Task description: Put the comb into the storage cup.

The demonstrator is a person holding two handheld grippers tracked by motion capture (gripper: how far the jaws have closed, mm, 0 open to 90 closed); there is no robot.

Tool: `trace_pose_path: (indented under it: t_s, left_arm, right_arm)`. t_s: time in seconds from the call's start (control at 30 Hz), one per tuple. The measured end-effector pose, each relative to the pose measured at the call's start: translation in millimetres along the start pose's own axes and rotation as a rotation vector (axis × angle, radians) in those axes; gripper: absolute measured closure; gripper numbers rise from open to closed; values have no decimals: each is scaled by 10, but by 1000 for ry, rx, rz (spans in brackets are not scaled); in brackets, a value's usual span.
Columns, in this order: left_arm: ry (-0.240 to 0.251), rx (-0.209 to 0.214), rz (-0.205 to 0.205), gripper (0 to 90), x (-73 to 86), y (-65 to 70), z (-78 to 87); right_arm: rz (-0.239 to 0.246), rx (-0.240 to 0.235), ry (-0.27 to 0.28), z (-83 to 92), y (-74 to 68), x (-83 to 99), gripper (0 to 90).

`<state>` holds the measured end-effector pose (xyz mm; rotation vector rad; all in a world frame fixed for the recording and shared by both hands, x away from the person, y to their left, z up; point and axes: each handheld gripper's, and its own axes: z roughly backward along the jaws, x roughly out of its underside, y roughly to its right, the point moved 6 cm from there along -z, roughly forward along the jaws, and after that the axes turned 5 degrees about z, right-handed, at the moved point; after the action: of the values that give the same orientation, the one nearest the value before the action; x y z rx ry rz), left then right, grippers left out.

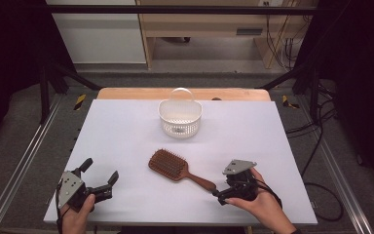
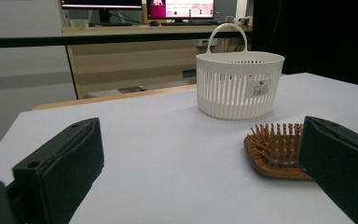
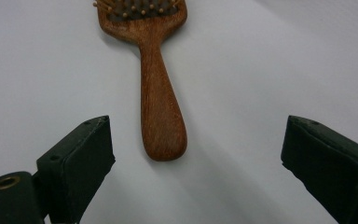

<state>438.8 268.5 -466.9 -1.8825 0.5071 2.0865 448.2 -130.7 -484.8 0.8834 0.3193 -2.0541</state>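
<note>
A wooden hairbrush [image 1: 175,168] lies bristles up on the white table [image 1: 126,131], its handle pointing toward the near right. A white slotted basket [image 1: 180,118] with a hoop handle stands upright farther back at the centre. My right gripper [image 1: 221,189] sits just past the handle's end, open. In the right gripper view the handle [image 3: 161,107] lies ahead of the wide-apart jaws of the right gripper [image 3: 196,158], untouched. My left gripper [image 1: 100,170] rests open at the near left. In its own view the left gripper [image 2: 200,154] faces the hairbrush [image 2: 275,149] and the basket [image 2: 240,84].
The table's near edge runs just under both hands. Beyond the far edge are a wooden desk [image 1: 204,24] and a dark frame bar [image 1: 175,9]. Cables [image 1: 316,126] lie on the floor at the right. Monitors [image 2: 182,9] stand on the desk behind the basket.
</note>
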Motion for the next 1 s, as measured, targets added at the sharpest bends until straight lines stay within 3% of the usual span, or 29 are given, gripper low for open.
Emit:
trace_pose_path:
  t_s: [0.5,0.73,1.0]
  left_arm:
    - [2,3,1,4,-3,1,-1]
    - [-3,12,-11,4,-1,30,-12]
    - [-4,13,-8,4,2,19,-14]
  right_arm:
    - [69,-76,-176,-299,-130,-281,92]
    - [92,-94,-234,-462,-180,-394,93]
    - [97,-102,-254,-604,-215,-488,100]
